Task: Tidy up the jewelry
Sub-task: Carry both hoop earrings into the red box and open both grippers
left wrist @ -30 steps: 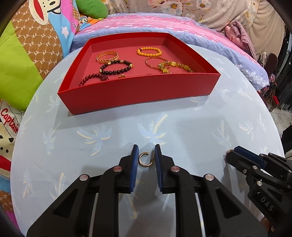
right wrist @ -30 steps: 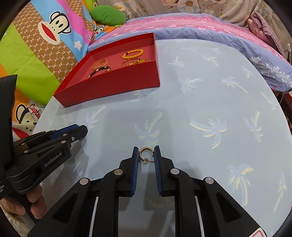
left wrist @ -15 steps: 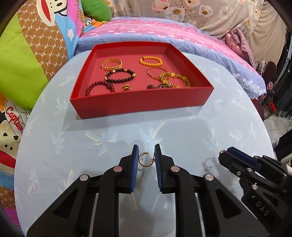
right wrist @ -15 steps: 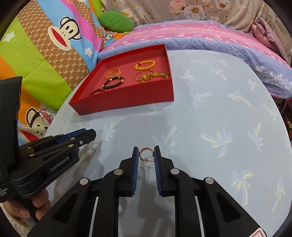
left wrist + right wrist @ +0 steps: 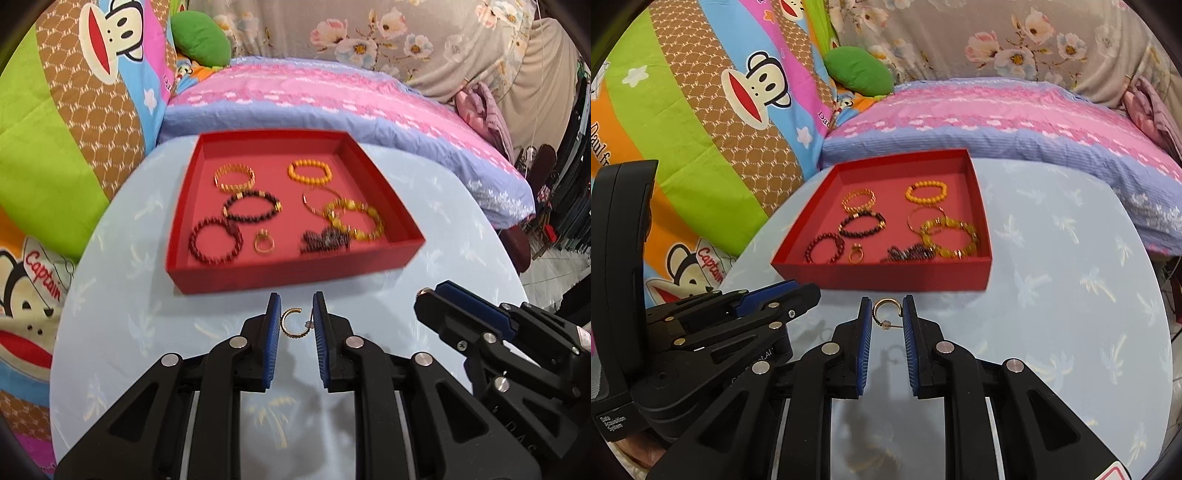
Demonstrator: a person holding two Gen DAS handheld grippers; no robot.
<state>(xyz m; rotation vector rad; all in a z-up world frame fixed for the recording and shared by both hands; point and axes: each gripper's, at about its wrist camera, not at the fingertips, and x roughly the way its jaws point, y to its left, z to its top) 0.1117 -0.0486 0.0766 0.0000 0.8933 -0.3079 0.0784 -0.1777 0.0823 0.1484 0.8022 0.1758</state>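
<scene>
A red tray (image 5: 280, 282) (image 5: 905, 284) stands on the pale blue table and holds several bracelets, a ring (image 5: 264, 243) and a dark beaded piece. My left gripper (image 5: 296, 314) is shut on a gold hoop earring (image 5: 291, 325), held above the table in front of the tray's near wall. My right gripper (image 5: 886, 314) is shut on a second gold hoop earring (image 5: 884, 310), also held above the table just short of the tray. The right gripper also shows in the left wrist view (image 5: 443, 306), and the left gripper in the right wrist view (image 5: 790, 295).
The round table (image 5: 1052, 295) has palm prints and drops off at right. A bed with a pink and lilac cover (image 5: 332, 99) lies behind the tray. Cartoon monkey cushions (image 5: 701, 110) stand at the left.
Both grippers have risen with their earrings, so the tray is seen from higher up and its whole floor shows. The tray has not moved.
</scene>
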